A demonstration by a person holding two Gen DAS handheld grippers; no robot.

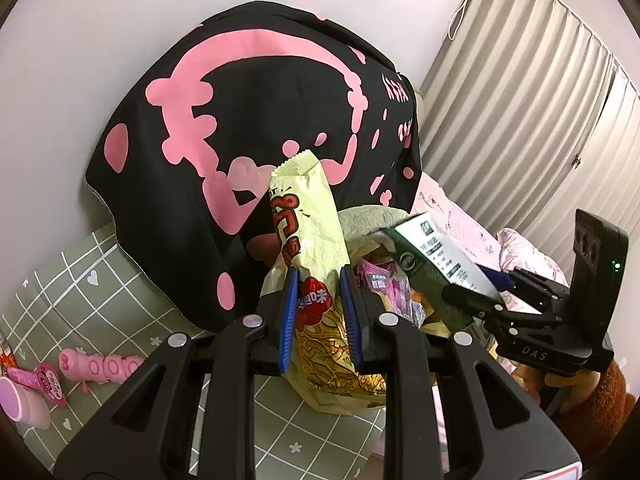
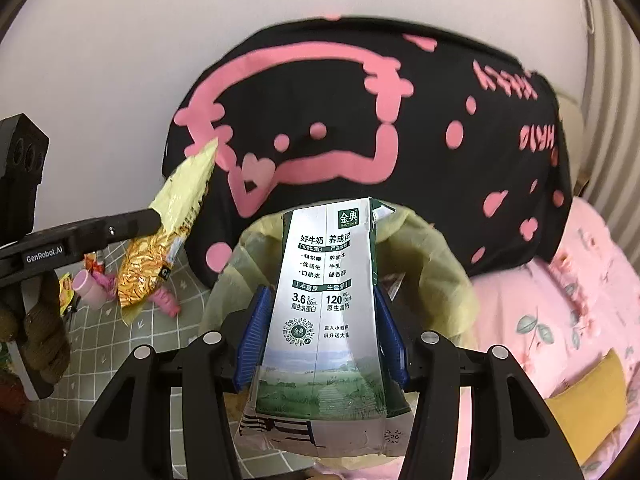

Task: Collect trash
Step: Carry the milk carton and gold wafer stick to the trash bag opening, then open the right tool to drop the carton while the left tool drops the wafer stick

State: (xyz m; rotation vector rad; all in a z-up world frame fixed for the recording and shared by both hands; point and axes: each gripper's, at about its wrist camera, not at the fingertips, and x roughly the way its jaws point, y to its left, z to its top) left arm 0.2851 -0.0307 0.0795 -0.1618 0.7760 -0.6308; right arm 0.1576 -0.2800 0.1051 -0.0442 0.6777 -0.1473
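Now the left claw (image 1: 319, 300) squeezes a crinkly yellow noodle snack bag (image 1: 316, 264), and the right claw (image 2: 320, 332), spread wide, grips a flattened white-and-green milk carton (image 2: 324, 300) above the yellow-lined trash bin (image 2: 436, 248). Each piece should hang right over the bin's mouth before letting go.

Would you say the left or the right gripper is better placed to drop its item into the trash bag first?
Right, probably. The right gripper holds the milk carton directly over the trash bag; the left gripper holds its snack packet beside the rim.
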